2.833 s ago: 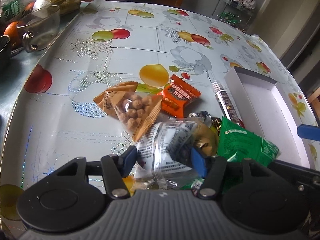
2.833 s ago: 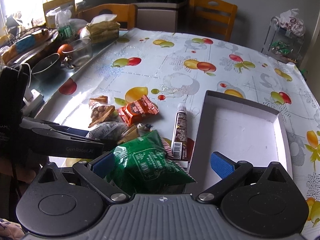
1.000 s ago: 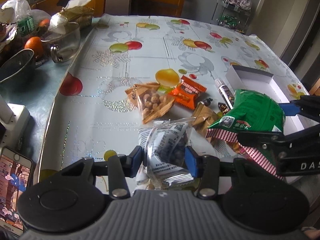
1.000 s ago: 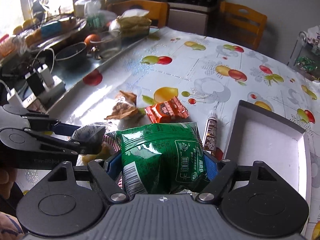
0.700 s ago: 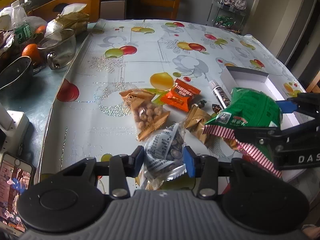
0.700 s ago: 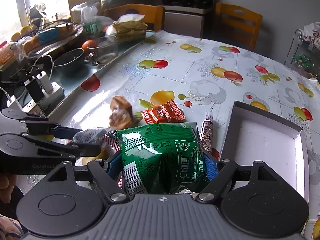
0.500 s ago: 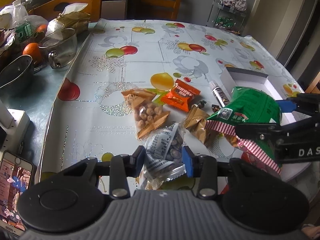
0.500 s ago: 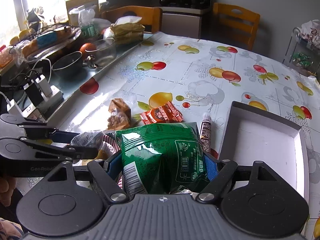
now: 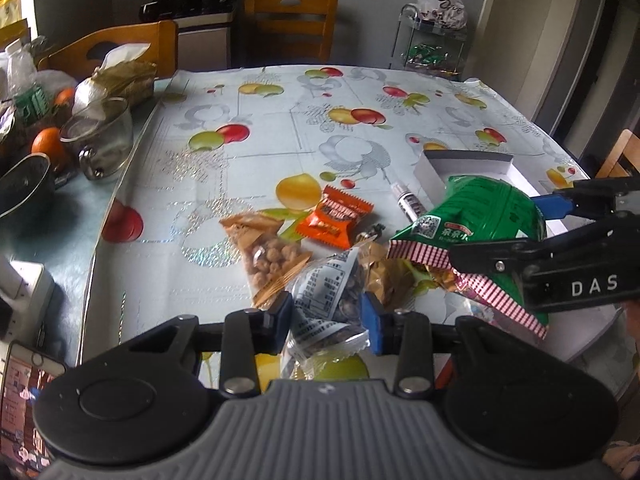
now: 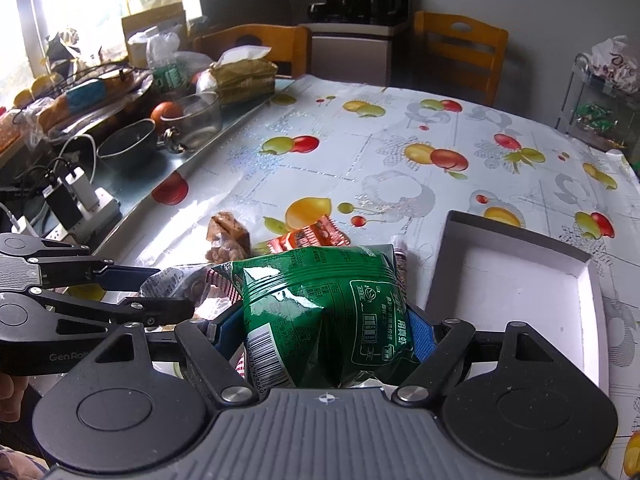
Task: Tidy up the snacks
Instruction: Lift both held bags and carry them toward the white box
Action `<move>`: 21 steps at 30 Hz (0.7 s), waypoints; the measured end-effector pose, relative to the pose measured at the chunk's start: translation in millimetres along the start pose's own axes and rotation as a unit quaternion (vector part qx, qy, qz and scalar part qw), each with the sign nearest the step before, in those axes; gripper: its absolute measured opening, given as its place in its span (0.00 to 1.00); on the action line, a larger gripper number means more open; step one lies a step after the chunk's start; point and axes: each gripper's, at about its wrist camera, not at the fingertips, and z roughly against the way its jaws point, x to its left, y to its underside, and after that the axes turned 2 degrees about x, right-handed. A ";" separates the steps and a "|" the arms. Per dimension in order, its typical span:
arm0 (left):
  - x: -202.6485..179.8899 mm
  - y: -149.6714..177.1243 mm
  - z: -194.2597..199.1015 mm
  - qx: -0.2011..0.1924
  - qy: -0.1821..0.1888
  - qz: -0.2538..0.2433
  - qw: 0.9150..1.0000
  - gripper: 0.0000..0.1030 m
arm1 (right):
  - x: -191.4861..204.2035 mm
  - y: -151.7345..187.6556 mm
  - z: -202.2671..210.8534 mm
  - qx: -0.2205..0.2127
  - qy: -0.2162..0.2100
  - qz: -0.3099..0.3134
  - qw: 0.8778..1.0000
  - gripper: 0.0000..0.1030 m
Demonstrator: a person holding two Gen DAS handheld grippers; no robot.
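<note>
My left gripper (image 9: 326, 314) is shut on a clear printed snack packet (image 9: 332, 292), held just above the table's near edge. My right gripper (image 10: 322, 332) is shut on a puffy green snack bag (image 10: 320, 292), lifted above the pile. That green bag (image 9: 476, 216) hangs to the right in the left wrist view. The open white box (image 10: 516, 240) lies on the table right of the green bag. On the cloth remain an orange packet (image 9: 334, 222), a peanut packet (image 9: 268, 256), a brown packet (image 9: 388, 276) and a small tube (image 9: 408, 202).
Along the table's left edge stand a glass mug (image 9: 100, 140), a dark bowl (image 9: 20, 184), an orange (image 9: 46, 142) and a power strip (image 10: 80, 204). A phone (image 9: 24, 392) lies at the near left. Wooden chairs (image 9: 292, 24) stand beyond the table.
The right gripper has closed on the green bag and lifted it. The left jaws have narrowed on the clear packet and risen with it, away from the pile.
</note>
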 end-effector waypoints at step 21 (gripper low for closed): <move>-84.2 -24.6 -13.9 -0.015 0.075 -0.080 0.994 0.34 | -71.2 30.0 34.3 -0.008 0.070 -0.068 0.995 0.77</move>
